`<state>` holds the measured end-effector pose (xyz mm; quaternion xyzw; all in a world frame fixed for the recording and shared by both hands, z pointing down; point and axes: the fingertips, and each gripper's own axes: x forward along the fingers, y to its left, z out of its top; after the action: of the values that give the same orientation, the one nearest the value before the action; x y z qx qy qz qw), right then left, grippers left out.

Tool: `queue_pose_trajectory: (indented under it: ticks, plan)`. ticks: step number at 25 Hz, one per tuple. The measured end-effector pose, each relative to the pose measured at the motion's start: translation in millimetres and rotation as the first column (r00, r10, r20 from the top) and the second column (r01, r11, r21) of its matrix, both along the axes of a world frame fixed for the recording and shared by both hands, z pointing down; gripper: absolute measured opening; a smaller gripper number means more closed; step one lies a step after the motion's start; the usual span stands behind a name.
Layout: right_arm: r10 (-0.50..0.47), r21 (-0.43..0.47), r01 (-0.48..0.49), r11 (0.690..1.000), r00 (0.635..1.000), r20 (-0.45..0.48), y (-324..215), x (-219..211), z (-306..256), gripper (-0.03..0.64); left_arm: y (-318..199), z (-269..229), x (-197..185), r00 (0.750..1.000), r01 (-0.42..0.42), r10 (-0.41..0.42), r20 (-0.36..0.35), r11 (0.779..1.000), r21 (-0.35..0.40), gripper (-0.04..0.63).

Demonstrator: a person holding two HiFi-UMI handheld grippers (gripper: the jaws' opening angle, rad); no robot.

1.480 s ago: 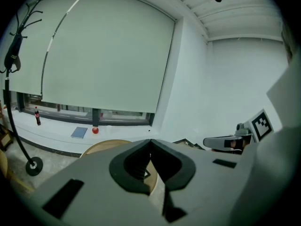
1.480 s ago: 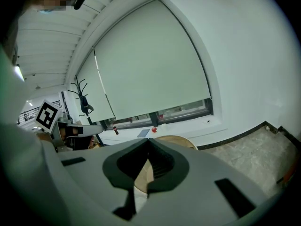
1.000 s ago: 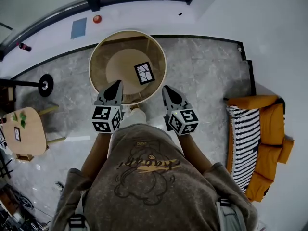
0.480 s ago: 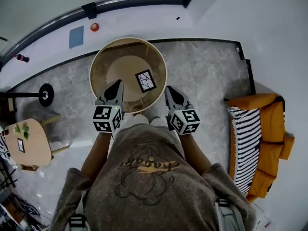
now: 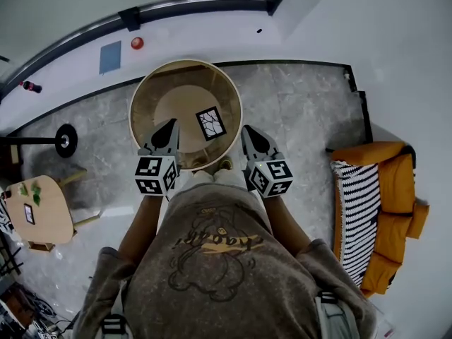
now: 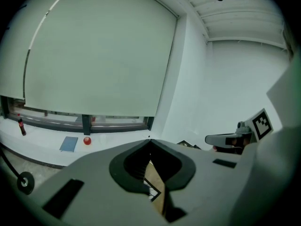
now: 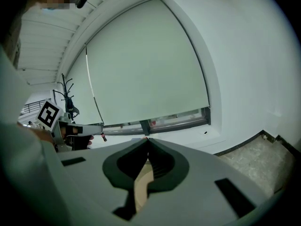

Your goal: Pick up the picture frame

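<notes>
The picture frame (image 5: 211, 123), a small black square frame with a white cracked-line picture, lies flat on the round glass-topped table (image 5: 145, 94), right of its middle. My left gripper (image 5: 168, 127) reaches over the table's near rim, left of the frame, and is shut on nothing. Just off the table's near right rim, my right gripper (image 5: 248, 131) is also shut and empty. In the left gripper view, a corner of the frame (image 6: 153, 190) shows through the gap behind the closed tips of the left gripper (image 6: 149, 140). The right gripper (image 7: 146, 138) shows closed tips too.
An orange sofa (image 5: 399, 189) with a striped blanket (image 5: 358, 210) stands at the right. A small wooden table (image 5: 42, 200) and a black stand base (image 5: 66, 138) are at the left. A red object (image 5: 137, 43) and blue pad (image 5: 110, 56) lie on the window ledge.
The person has stepped toward the round table, so both grippers now sit nearer the frame. Both stay shut and empty.
</notes>
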<state>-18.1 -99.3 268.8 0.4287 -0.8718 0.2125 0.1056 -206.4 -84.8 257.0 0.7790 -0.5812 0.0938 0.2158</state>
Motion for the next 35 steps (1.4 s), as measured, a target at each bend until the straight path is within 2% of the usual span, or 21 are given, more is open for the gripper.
queue_pose_trajectory:
  ticks: [18, 35]
  plan:
    - [-0.034, -0.037, 0.033, 0.999, 0.999, -0.014, -30, 1, 26, 0.017, -27, 31, 2, 0.999, 0.038, -0.039, -0.02, 0.998, -0.046, 0.017]
    - [-0.072, -0.078, 0.067, 0.995, 0.995, -0.069, -56, 5, 109, 0.017, -44, 126, 2, 0.996, 0.077, -0.083, -0.034, 0.988, -0.136, 0.017]
